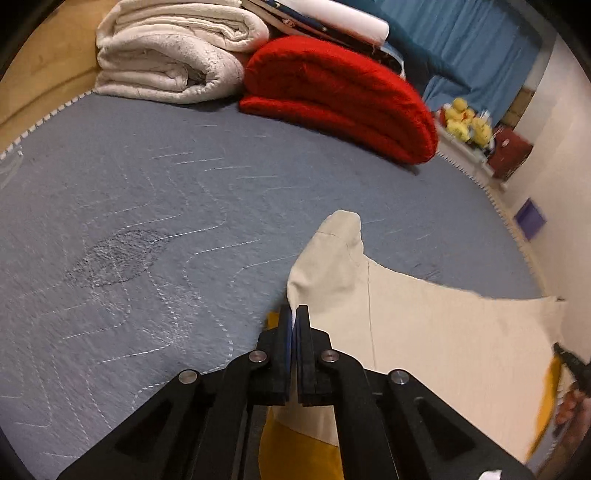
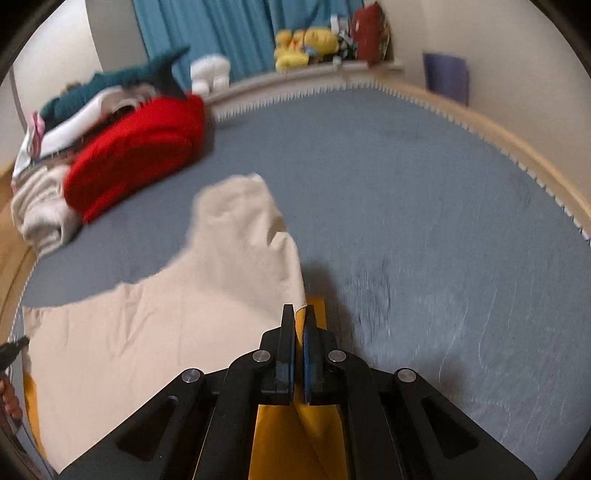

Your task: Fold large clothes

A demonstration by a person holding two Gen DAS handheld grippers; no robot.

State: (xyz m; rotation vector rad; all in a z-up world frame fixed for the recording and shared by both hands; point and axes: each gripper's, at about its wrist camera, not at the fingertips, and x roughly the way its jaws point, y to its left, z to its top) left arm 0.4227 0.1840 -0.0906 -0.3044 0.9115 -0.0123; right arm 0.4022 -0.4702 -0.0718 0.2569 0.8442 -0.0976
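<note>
A large cream garment (image 1: 424,325) with a yellow underside (image 1: 295,454) is stretched above the grey-blue bed cover (image 1: 147,221). My left gripper (image 1: 294,314) is shut on its left edge. A sleeve (image 1: 340,236) hangs forward past the fingers. In the right wrist view my right gripper (image 2: 300,314) is shut on the garment's (image 2: 147,325) right edge, with yellow cloth (image 2: 295,443) under the jaws. The sleeve (image 2: 236,206) lies ahead on the left. The other gripper's tip (image 1: 572,362) shows at the right edge of the left wrist view.
A folded red blanket (image 1: 340,99) and a folded white blanket (image 1: 173,55) lie at the head of the bed. Yellow plush toys (image 2: 306,44) sit on a shelf by blue curtains (image 2: 207,29). A wall (image 1: 561,177) runs along the bed's right side.
</note>
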